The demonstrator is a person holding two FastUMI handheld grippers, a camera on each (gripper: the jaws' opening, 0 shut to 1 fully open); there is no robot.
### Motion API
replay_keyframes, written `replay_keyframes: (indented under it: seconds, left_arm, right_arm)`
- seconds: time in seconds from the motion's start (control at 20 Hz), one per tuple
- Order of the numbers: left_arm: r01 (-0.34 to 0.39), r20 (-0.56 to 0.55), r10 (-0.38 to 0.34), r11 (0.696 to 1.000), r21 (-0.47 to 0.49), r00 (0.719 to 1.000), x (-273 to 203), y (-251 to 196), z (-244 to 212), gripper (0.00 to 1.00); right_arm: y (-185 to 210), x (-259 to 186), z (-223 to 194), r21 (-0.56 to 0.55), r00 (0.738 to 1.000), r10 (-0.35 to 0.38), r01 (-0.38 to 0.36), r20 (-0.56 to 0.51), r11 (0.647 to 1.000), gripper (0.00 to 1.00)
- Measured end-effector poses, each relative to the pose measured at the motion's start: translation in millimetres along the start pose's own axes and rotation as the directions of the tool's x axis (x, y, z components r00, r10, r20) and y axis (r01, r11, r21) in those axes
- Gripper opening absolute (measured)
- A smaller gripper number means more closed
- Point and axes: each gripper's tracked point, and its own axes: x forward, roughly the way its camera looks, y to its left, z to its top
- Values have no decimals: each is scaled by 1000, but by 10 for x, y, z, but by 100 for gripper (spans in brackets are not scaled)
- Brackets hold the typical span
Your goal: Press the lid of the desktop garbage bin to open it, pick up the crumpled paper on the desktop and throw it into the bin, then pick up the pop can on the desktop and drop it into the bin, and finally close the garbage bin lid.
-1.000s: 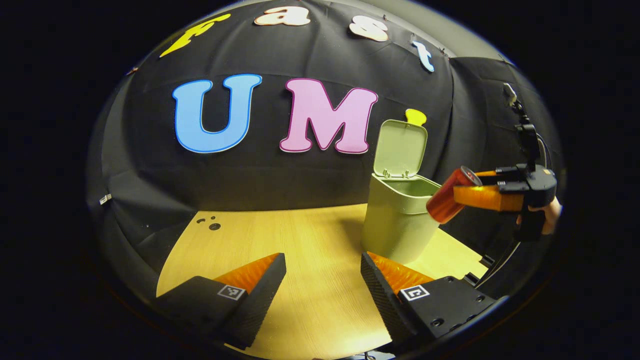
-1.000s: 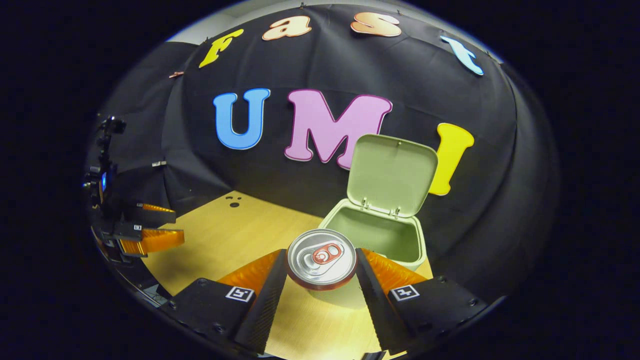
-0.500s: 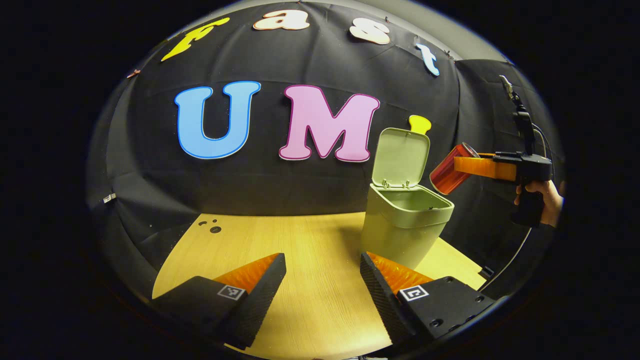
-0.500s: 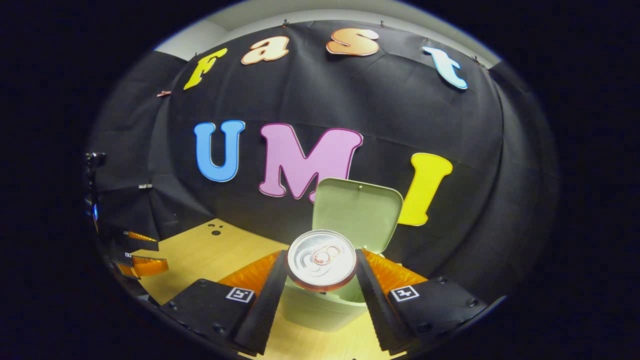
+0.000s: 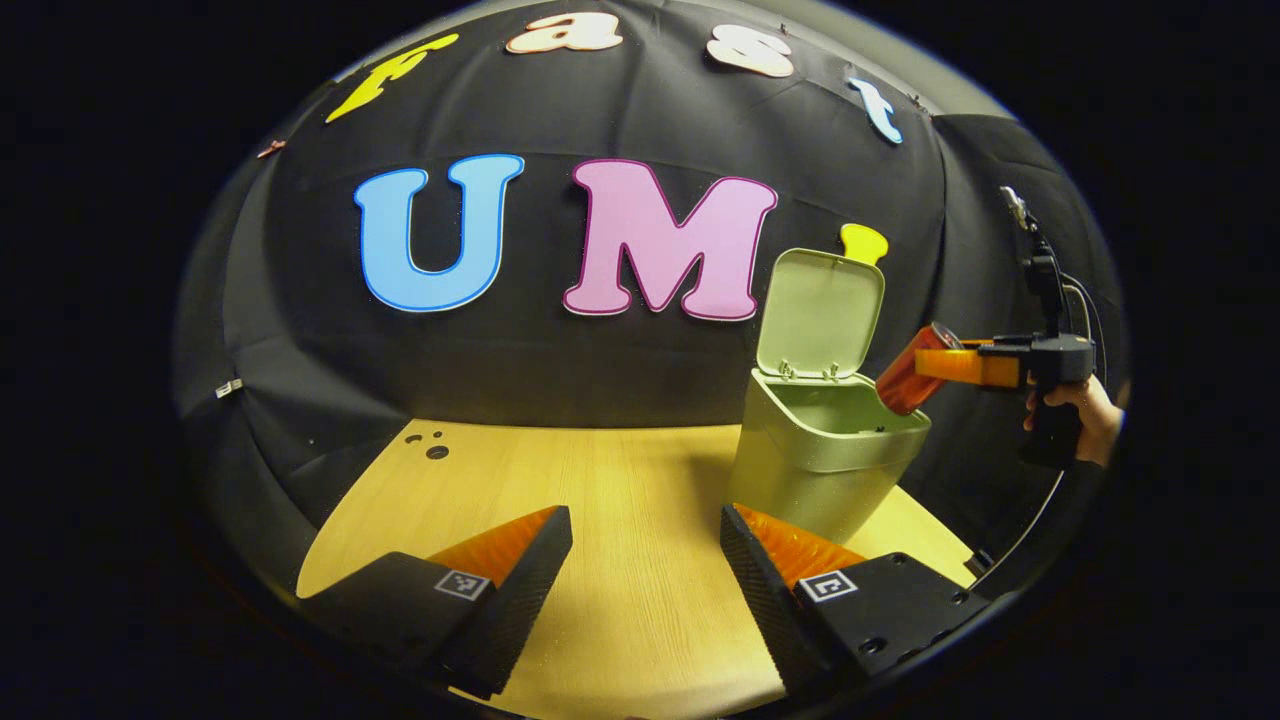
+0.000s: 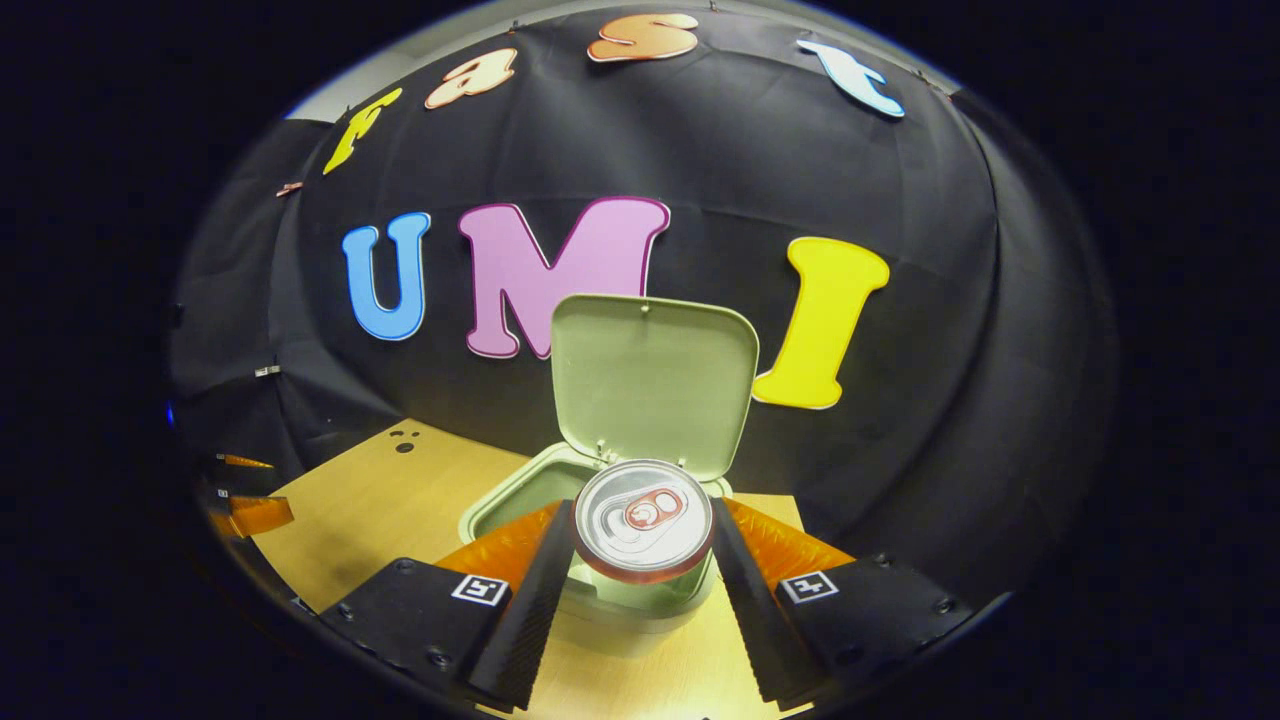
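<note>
A pale green bin (image 5: 815,470) stands on the wooden table (image 5: 600,500), its lid (image 5: 822,312) swung upright. In the right gripper view the bin's open mouth (image 6: 520,500) lies just below and behind the pop can (image 6: 642,520), whose silver top faces me. My right gripper (image 6: 642,545) is shut on the can; in the left gripper view that gripper (image 5: 935,367) holds the red can (image 5: 910,372) tilted over the bin's right rim. My left gripper (image 5: 645,560) hovers open above the table, in front of the bin. The crumpled paper is hidden.
The open lid (image 6: 652,385) stands right behind the can. A hand (image 5: 1085,415) holds the right gripper's handle at the right. Small dark holes (image 5: 430,447) mark the table's far left corner. Black cloth walls close in behind the table.
The right gripper has carried the can up from beside the bin, then down and inward over the bin's mouth. The left gripper has stayed nearly still and open.
</note>
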Motion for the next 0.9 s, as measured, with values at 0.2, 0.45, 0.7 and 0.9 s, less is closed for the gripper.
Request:
replay_keyframes:
  seconds: [0.2, 0.45, 0.7, 0.9]
  left_arm:
    - [-30, 4, 30, 1000, -3, 1000, 90, -94, 50, 96]
    - [-8, -8, 8, 1000, 10, 1000, 138, -223, 70, 96]
    - [7, -9, -7, 1000, 25, 1000, 171, -148, 92, 96]
    - [6, -17, -6, 1000, 3, 1000, 140, -78, 39, 96]
  right_arm:
    - [-58, 201, -231, 32, 995, 42, -39, -89, 999, 83]
    - [-39, 255, -394, 61, 983, 77, -68, -166, 996, 83]
    - [-12, 231, -482, -9, 980, 49, -52, -194, 999, 83]
    - [30, 218, -502, -38, 978, 38, -47, -207, 998, 84]
